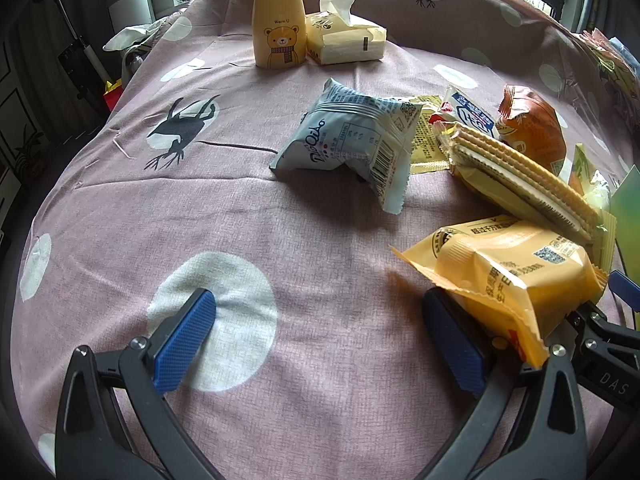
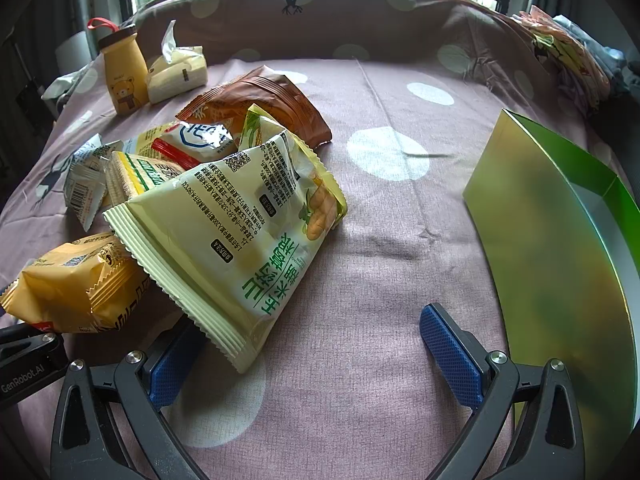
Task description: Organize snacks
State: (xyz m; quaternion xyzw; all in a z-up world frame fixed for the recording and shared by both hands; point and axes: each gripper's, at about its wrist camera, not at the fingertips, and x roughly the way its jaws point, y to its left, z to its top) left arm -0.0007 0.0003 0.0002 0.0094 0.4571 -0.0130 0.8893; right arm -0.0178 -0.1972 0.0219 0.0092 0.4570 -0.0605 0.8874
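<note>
Green box (image 2: 560,248) right view only | blue-white packet (image 1: 352,140) clearer left

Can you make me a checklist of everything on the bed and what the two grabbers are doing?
Surface: pinkish bedsheet with white dots and deer prints.
Job's things: pale blue snack pack, wafer pack, orange bag, yellow snack pack, pale green bag, green box.
Clutter: yellow bear bottle, tissue pack.
Grippers: left gripper open; right gripper open.
Cables: nothing seen.
Surroundings: windows behind the bed.
</note>
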